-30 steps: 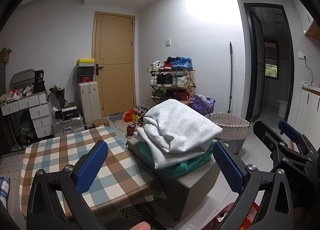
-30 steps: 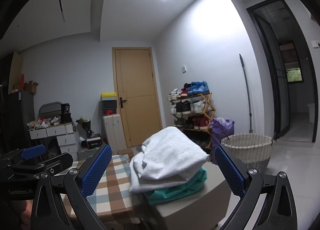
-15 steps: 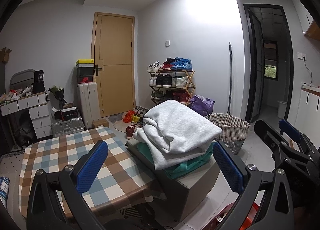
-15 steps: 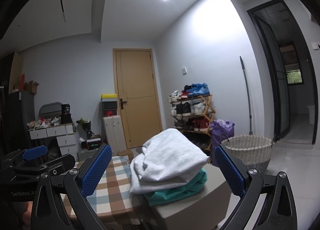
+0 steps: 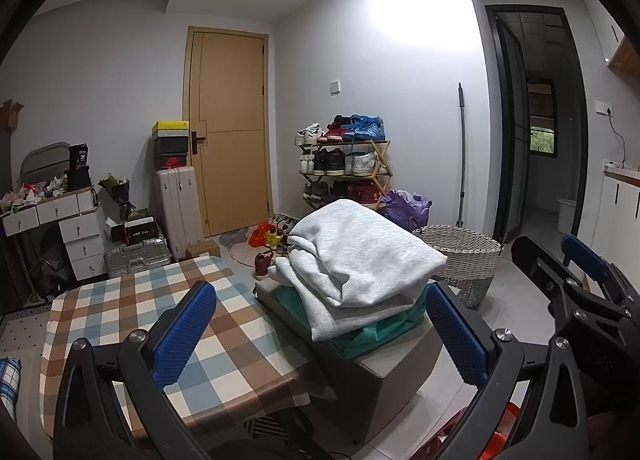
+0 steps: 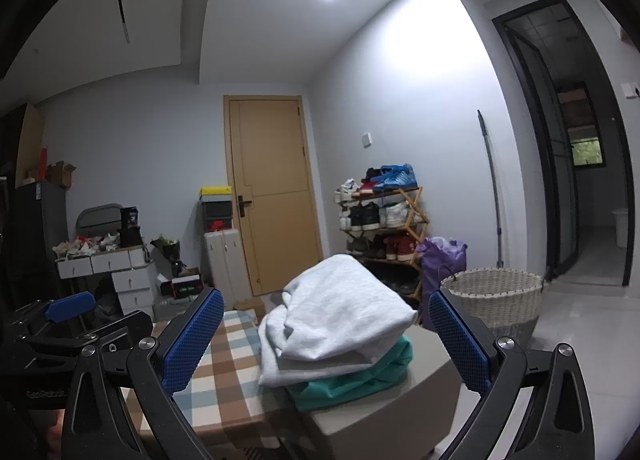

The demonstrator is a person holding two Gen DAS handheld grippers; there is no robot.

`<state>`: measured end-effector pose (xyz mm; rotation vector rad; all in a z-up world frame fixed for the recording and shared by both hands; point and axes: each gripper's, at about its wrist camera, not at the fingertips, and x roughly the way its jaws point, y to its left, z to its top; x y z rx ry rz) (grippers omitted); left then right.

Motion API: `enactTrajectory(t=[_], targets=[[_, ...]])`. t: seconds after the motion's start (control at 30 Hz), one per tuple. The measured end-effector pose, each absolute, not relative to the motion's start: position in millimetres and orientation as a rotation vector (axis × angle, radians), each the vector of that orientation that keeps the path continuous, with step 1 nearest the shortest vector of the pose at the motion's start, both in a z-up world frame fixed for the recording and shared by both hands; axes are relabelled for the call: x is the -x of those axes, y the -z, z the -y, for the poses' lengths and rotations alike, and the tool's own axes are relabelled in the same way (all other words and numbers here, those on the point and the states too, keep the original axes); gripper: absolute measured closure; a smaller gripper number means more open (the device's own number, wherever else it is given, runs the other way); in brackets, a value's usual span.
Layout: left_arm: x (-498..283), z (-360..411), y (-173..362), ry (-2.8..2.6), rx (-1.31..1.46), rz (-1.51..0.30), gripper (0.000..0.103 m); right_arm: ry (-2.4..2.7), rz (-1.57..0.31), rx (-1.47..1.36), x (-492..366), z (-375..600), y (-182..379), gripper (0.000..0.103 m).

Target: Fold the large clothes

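Note:
A folded grey sweatshirt (image 5: pixel 360 256) lies on top of a folded teal garment (image 5: pixel 380 332) on a grey box (image 5: pixel 404 376) beside the checked table (image 5: pixel 132 312). The same stack shows in the right wrist view, grey sweatshirt (image 6: pixel 340 316) over teal garment (image 6: pixel 360 376). My left gripper (image 5: pixel 320 332) is open and empty, held back from the stack. My right gripper (image 6: pixel 324 344) is open and empty, also short of the stack. The right gripper shows at the right edge of the left wrist view (image 5: pixel 576 280); the left gripper shows at the left of the right wrist view (image 6: pixel 68 320).
A wicker basket (image 5: pixel 460 256) stands on the floor right of the box. A shoe rack (image 5: pixel 344 164), purple bag (image 5: pixel 408 208), suitcases (image 5: pixel 176 208) and white drawers (image 5: pixel 60 220) line the walls. A door (image 5: pixel 228 128) is at the back.
Both views have drifted very slightly; the clothes stack and both grippers stay as they were.

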<state>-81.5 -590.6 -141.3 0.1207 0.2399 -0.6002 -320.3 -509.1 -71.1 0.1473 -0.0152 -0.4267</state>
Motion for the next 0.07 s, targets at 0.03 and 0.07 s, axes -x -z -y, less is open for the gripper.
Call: enactTrajectory(t=[0.03,0.07], targets=[[81.3,590.2,141.1,0.602,-0.122,-0.242,0.001,0.429,0.015,-0.147,320.0,509.1,71.1,0.0],[79.6,590.6,142.0,0.596,-0.12,-0.246,0.001,0.432,0.013,-0.146,319.7,508.9,70.9,0.0]])
